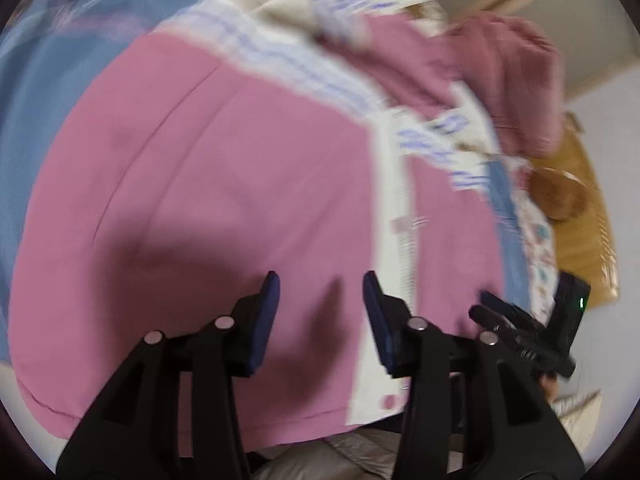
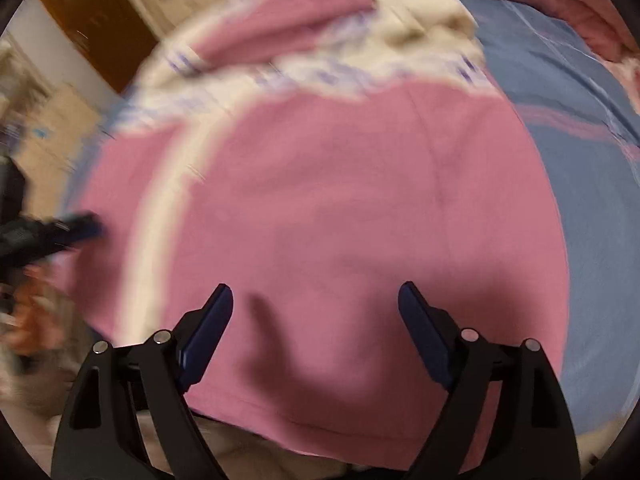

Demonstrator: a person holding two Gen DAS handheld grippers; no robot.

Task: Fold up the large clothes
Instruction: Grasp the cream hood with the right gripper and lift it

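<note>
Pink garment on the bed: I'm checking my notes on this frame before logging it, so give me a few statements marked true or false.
1. The left tool is open with nothing between its fingers. True.
2. The right tool is clamped on the garment's hem. False: it is open, and no cloth shows between its fingers.
3. The pink garment has a cream strip running down it. True.
4. The garment lies on a green sheet. False: the sheet is blue.
5. The garment is folded into a small square. False: it is spread out wide.
</note>
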